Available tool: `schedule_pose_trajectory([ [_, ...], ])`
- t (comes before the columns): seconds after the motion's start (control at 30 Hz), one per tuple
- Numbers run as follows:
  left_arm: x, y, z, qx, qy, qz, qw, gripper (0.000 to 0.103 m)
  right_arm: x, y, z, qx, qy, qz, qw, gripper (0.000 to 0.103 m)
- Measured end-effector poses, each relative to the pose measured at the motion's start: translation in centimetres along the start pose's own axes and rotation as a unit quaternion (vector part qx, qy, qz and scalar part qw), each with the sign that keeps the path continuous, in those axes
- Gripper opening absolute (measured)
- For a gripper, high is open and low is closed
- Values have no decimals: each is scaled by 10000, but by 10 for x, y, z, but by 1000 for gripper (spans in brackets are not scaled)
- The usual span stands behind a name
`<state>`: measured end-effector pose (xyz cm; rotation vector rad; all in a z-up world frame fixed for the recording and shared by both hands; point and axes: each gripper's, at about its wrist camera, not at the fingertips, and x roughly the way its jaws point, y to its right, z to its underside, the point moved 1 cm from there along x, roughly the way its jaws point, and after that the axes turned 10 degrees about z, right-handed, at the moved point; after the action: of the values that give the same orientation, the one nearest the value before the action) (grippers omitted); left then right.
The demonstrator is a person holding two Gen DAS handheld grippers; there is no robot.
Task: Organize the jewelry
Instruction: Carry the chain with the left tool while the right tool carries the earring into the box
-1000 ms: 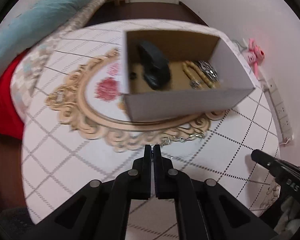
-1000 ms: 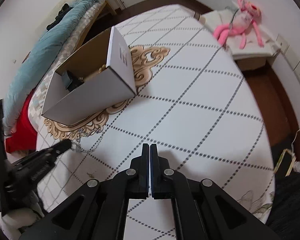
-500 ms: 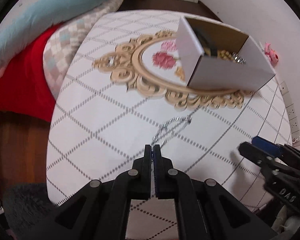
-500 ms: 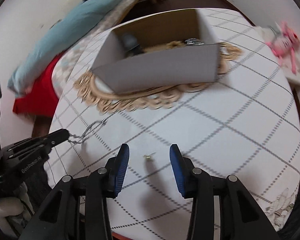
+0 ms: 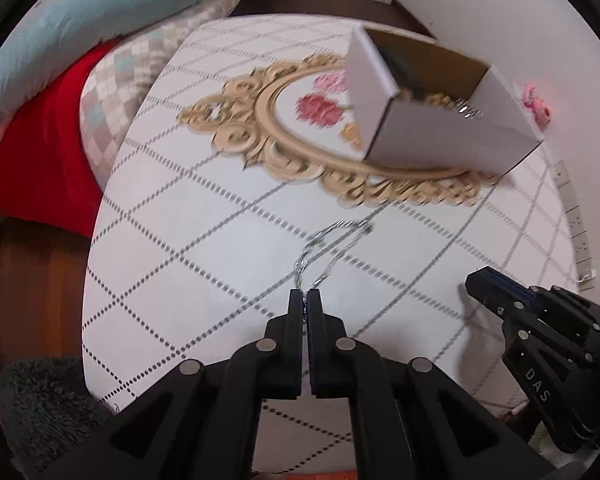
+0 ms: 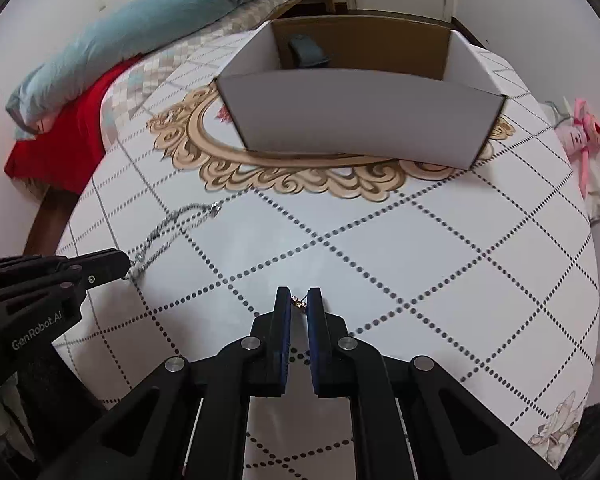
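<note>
Your left tongs (image 5: 305, 295) clamped on the silver chain (image 5: 332, 242), your right tongs (image 6: 299, 300) slightly parted around a small gold piece (image 6: 298, 301), white box (image 6: 360, 120) beyond on the surface (image 6: 420, 260).

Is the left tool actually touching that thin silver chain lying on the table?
Touching. In the left wrist view the left tool is shut on one end of the thin silver chain; the right wrist view shows the same contact.
</note>
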<state>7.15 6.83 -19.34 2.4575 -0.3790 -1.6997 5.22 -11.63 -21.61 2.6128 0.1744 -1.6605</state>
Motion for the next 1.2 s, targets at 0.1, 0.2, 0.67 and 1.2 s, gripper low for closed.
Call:
schedule_pose_trajectory([
  [0.1,-16,11,-12,46,168,242,9996,0,-18,14,-9,207,154,-132,9996,8],
  [0.2,-36,23,-31,104,371,489,9981,0,-38,29,-24,416,309,-292,9982,8],
  [0.67,-88,84,-147,593,1094,1187,9851,0,-86,93,-129,774,747,-556,9926,8],
  [1.2,7,64,-188,141,-186,700,9973,5,5,88,-200,397,-287,-506,9975,9],
])
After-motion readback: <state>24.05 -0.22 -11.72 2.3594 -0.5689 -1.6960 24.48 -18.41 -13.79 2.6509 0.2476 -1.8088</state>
